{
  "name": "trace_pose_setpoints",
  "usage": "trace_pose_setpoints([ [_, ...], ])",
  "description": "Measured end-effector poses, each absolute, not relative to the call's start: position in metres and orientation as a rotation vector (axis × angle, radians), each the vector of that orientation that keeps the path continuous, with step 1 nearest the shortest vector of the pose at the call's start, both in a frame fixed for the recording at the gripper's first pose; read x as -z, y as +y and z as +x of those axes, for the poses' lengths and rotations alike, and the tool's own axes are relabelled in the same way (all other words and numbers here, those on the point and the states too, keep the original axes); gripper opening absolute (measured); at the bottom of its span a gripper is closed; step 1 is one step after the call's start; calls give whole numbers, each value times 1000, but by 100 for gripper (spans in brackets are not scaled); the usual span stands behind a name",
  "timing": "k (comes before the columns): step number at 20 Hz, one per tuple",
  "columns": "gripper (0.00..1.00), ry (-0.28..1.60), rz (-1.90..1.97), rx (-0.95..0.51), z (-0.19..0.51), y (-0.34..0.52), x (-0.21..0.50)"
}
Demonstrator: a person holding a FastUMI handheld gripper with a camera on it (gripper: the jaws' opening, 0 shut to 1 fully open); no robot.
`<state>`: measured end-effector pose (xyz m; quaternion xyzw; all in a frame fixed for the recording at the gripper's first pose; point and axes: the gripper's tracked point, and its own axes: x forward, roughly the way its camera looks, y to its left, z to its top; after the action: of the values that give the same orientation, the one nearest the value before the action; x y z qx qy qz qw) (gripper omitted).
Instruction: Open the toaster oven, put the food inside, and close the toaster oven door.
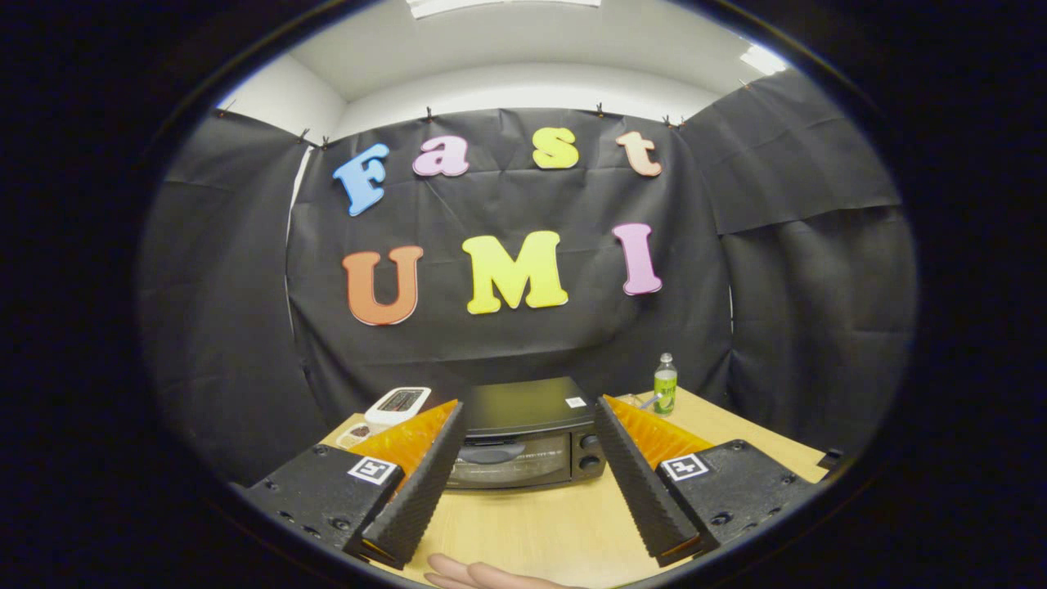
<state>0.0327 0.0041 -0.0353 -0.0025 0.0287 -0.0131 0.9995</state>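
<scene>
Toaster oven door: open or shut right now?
Shut. The toaster oven door stands upright against its front, handle at top. The gripper jaws are open, holding nothing.

Black toaster oven [523, 433], green-label bottle [665, 384], tan table [540, 532].

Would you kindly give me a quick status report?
Gripper open, fingers empty, above table. Toaster oven ahead between fingers, door shut. Hand on table below fingers.
</scene>
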Motion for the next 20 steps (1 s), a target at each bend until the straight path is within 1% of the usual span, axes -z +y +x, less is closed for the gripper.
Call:
trace_pose_setpoints([
  [5, 100, 100, -30, 21, 84, 17, 73],
  [9, 100, 151, -24, -10, 133, 34, 108],
  [14, 100, 196, -73, 17, 187, 37, 143],
  [16, 100, 232, -102, 31, 201, 37, 157],
  [20, 100, 329, -61, 2, 213, 42, 194],
])
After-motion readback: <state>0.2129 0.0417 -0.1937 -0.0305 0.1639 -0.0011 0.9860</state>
